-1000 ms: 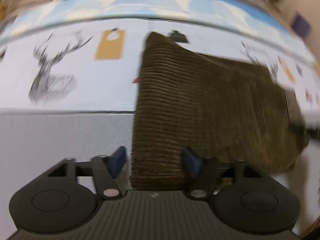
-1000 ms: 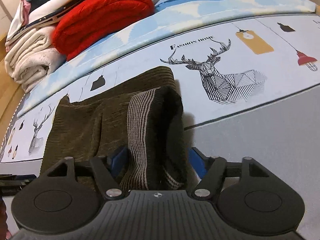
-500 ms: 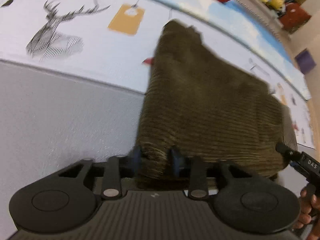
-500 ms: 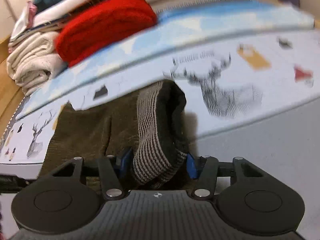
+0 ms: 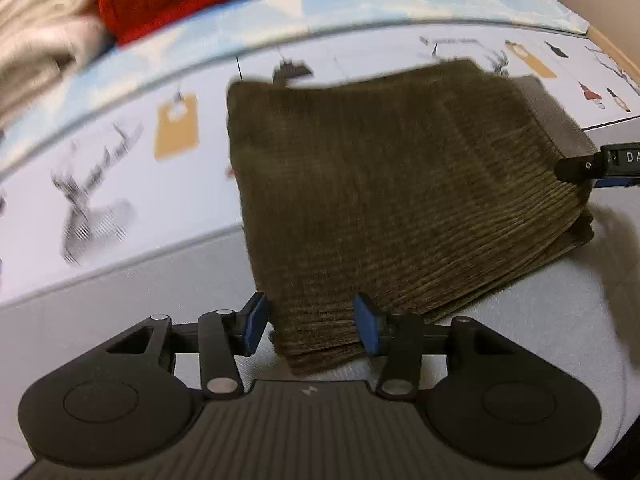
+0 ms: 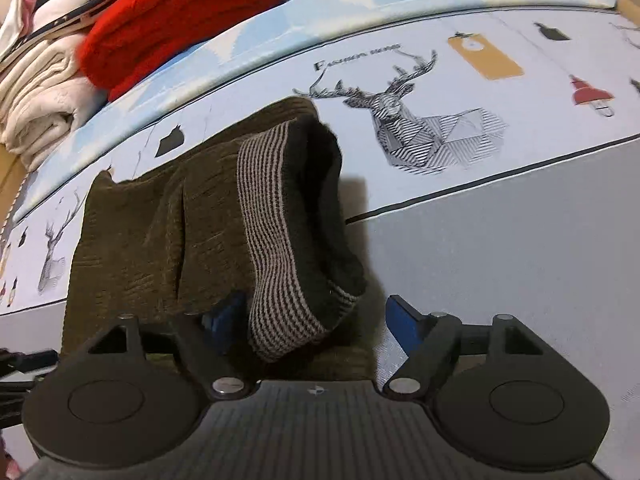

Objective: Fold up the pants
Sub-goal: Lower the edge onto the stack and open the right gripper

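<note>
- The pants (image 5: 400, 184), olive-brown corduroy, lie folded into a thick squarish stack on a printed sheet (image 6: 520, 240), straddling the dark line where its white deer-patterned band meets its plain grey band.
- Half a second ago the left gripper (image 5: 312, 326) was pinched on the near corner of the pants. Now its blue pads stand a little apart on either side of that corner, one with a clear gap and the other at the cloth, and the corner lies flat on the sheet, so it looks let go rather than held.
- The right gripper (image 6: 316, 316) has just been opening. Half a second ago its pads squeezed the striped waistband (image 6: 276, 240) of the pants; now they stand wide, with bare sheet showing beside the right pad (the left pad is half hidden behind the cloth).
- The waistband sits between those open pads, rolled up a little at the right-hand end of the pants and not quite flat.
- Both releases together suggest the fold has been set down and the task is close to done; perhaps the waistband end needs a pat.
- Beyond the pants, at the far edge of the sheet, sits a pile of clothes (image 6: 56, 92) with a red sweater (image 6: 176, 20) on it.
</note>
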